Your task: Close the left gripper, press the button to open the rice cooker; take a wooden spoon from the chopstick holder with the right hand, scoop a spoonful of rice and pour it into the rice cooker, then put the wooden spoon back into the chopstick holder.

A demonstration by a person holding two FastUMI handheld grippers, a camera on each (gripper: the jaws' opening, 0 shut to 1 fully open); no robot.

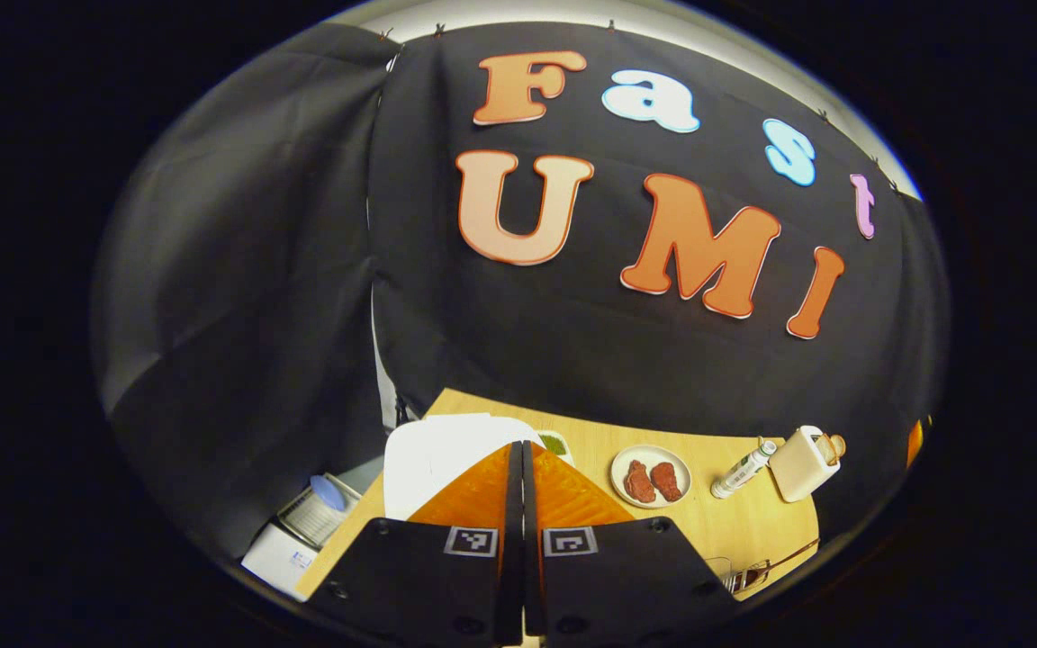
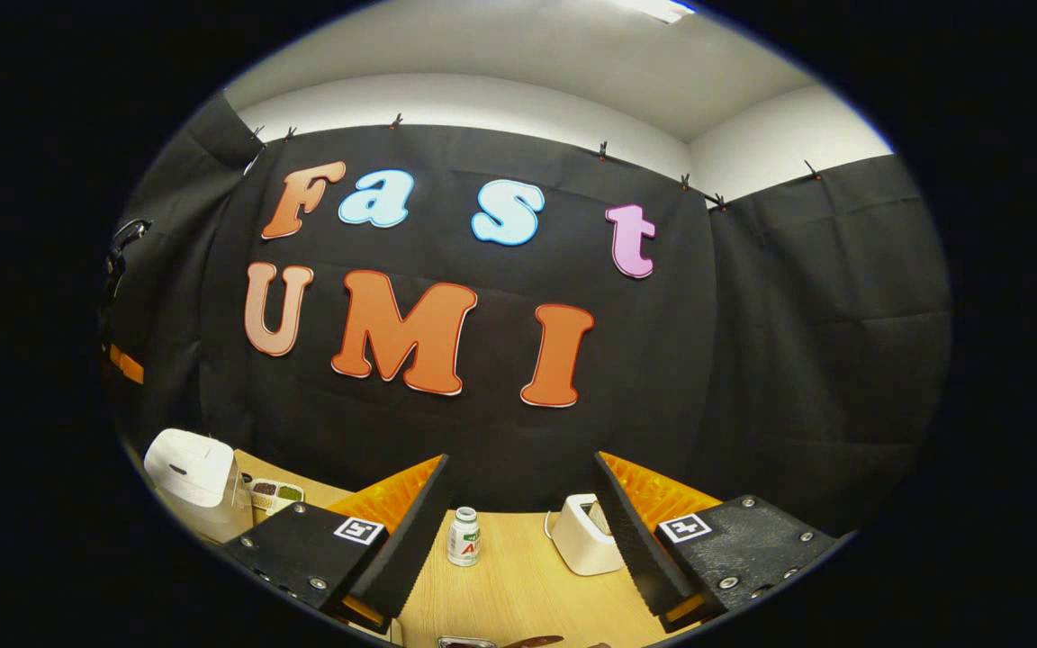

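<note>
Left gripper (image 1: pixel 521 468): fingers pressed together, nothing between them; held above the table (image 1: pixel 752 526).
Rice cooker (image 1: pixel 446 454): white, lid down, directly beyond the closed fingertips; in the right gripper view (image 2: pixel 190 472) far off to that claw's left.
Right gripper (image 2: pixel 523 504): fingers spread wide, empty.
Chopstick holder (image 2: pixel 583 533): white, just ahead, nearer the right finger.
Step in hand: likely the button press, lid not yet open.
Next move calls for: lowering the closed tips onto the button, which is hidden.

bare tabletop (image 2: pixel 518 585) lies between small bottle (image 2: pixel 464 536) and white holder (image 2: pixel 583 535).
</note>
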